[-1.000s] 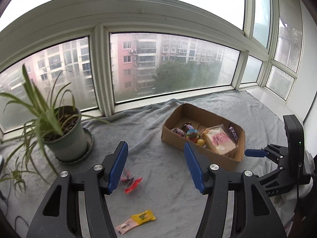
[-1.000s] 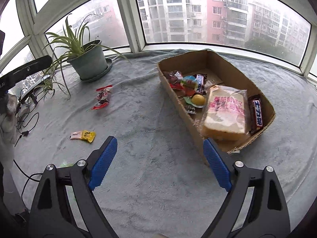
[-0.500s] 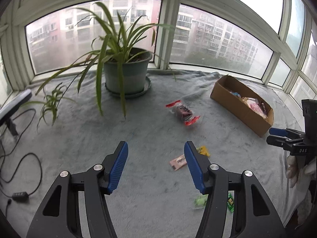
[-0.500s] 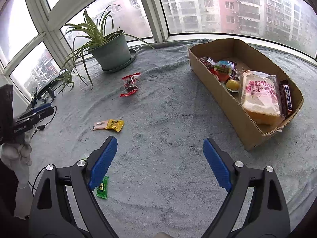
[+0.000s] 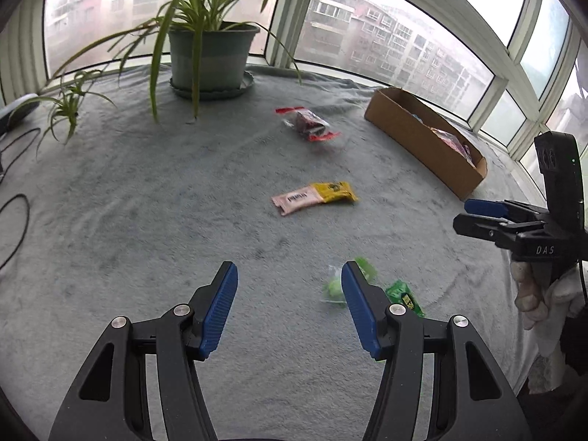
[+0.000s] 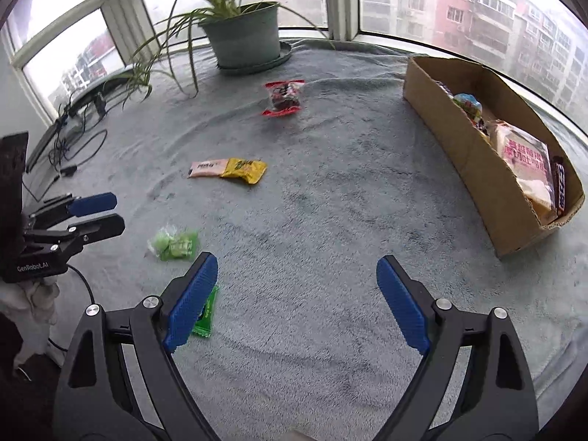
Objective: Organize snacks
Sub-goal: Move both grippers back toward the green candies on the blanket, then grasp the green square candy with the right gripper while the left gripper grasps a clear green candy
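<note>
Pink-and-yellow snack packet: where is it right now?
The pink-and-yellow snack packet lies flat on the grey blanket, mid-scene in both views, between the red snack packet and the green snacks.

Soft, overcast daylight; fisheye views with slight motion blur.

Both views are lit evenly from the windows (image 5: 386, 47), through which hazy, washed-out buildings are seen; the sky at the upper right of the left wrist view is blown out to white. Only faint shadows are cast on the grey blanket (image 6: 323, 198). Straight window frames are bent strongly toward the edges, and the corners are vignetted black. The green snack packets (image 6: 174, 244) and the pink-and-yellow packet (image 5: 314, 196) are smeared by blur.
</note>
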Motion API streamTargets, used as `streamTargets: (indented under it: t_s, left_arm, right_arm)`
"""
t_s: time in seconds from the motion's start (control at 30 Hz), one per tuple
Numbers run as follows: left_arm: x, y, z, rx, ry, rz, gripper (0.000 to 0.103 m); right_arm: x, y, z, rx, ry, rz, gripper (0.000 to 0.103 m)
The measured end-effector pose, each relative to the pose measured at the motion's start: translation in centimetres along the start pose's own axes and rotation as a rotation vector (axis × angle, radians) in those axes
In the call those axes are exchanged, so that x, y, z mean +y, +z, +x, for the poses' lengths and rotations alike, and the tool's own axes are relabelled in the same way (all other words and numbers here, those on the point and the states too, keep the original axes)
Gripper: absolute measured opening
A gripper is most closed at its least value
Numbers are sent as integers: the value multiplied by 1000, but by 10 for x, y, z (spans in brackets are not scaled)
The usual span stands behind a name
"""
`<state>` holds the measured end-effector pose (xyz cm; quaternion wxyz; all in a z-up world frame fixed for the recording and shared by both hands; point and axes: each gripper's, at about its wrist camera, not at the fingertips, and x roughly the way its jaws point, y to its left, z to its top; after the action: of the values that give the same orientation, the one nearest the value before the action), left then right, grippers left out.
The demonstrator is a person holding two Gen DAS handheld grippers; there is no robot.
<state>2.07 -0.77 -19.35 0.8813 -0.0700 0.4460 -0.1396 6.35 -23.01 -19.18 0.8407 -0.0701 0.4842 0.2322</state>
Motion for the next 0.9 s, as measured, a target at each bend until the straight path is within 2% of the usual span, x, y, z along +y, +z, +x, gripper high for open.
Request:
streamTargets:
  t_s: [0.07, 0.2, 0.23, 0.43, 0.6, 0.83, 0.9]
  left_arm:
    - [-3, -5, 5, 11, -20, -18, 58]
    - [-7, -12, 14, 31, -40, -27, 50]
    - [-8, -13, 16, 36, -48, -30, 48]
    - [-10, -18, 24, 45, -85, -48, 42]
    - [-17, -17, 32, 60, -93, -17, 38]
    - [-21, -14, 38, 62, -95, 6, 33]
    - [-21, -13, 39, 59, -93, 13, 31]
  right_arm:
    - [9, -5, 4, 16, 18, -11, 89]
    - [17, -11, 19, 71, 71, 30, 71]
    - [18, -13, 21, 79, 80, 39, 69]
    - [30, -19, 26, 96, 84, 31, 61]
    - [38, -22, 29, 110, 89, 18, 54]
    - [52, -24, 32, 113, 42, -44, 49]
    - [57, -24, 33, 115, 34, -66, 45]
